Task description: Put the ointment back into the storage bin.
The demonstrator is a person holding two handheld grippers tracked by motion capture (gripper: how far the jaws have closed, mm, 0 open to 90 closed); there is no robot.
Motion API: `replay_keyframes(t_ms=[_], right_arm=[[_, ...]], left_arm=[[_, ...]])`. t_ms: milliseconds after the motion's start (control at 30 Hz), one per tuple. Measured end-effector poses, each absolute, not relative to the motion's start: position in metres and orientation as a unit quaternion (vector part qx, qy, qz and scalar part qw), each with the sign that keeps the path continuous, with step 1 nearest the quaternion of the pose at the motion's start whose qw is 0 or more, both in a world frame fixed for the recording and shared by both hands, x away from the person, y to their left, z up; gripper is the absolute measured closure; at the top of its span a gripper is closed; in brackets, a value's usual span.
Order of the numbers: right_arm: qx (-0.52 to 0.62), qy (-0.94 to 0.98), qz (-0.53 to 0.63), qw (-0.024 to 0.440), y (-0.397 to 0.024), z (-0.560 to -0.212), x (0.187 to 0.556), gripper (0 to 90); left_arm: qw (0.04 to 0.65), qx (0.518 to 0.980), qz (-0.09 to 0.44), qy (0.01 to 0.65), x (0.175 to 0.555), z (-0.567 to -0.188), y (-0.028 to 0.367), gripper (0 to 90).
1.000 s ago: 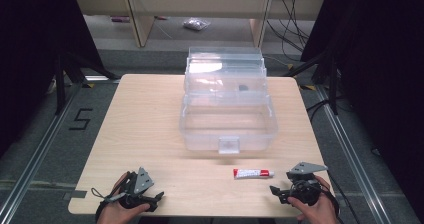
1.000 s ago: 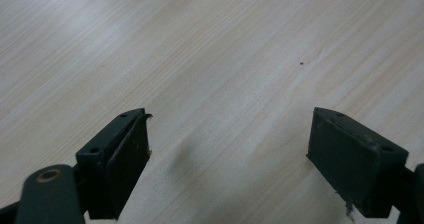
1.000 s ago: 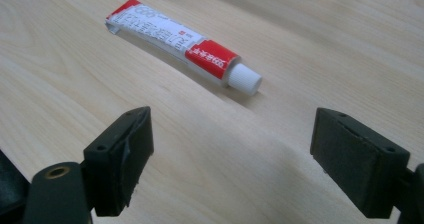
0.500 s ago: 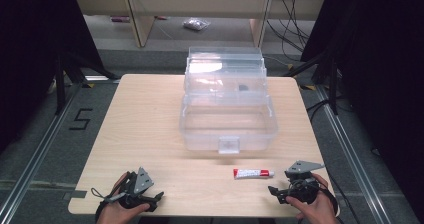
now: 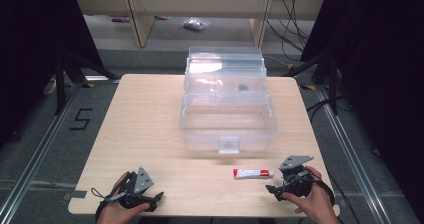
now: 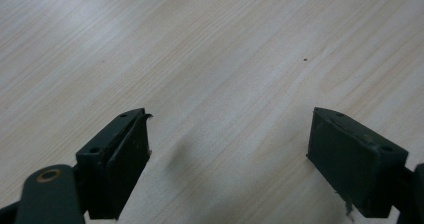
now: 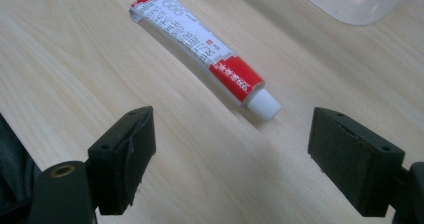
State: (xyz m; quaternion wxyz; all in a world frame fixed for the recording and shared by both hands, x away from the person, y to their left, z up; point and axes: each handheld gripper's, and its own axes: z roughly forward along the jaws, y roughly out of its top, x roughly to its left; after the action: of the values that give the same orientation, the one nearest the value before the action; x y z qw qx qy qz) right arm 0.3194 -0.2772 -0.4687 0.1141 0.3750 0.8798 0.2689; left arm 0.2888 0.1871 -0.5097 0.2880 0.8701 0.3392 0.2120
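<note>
red-white tube (image 7: 200, 46) just ahead of right gripper (image 7: 230, 154), jaws apart.

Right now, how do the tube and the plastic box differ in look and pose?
The tube is small, opaque red and white, and lies flat; the plastic box is far bigger, see-through and stands with its lid up. The tube lies ahead of the open right gripper; the box sits farther back, mid-table. Both rest on the wooden table.
</note>
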Motion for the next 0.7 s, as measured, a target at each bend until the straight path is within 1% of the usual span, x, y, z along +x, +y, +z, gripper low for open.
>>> replay_keyframes(t_ms=[200,267,700], right_arm=[[0.350,0.895,0.252,0.112,-0.271,-0.460,0.327,20.7],[0.344,0.903,0.234,0.110,-0.265,-0.453,0.333,21.6],[0.270,0.941,0.186,0.087,-0.242,-0.446,0.358,25.4]], left_arm=[[0.296,0.870,0.209,0.335,0.289,-0.509,0.189,16.3],[0.290,0.871,0.211,0.336,0.289,-0.508,0.189,16.3],[0.292,0.871,0.209,0.335,0.289,-0.508,0.189,16.3]])
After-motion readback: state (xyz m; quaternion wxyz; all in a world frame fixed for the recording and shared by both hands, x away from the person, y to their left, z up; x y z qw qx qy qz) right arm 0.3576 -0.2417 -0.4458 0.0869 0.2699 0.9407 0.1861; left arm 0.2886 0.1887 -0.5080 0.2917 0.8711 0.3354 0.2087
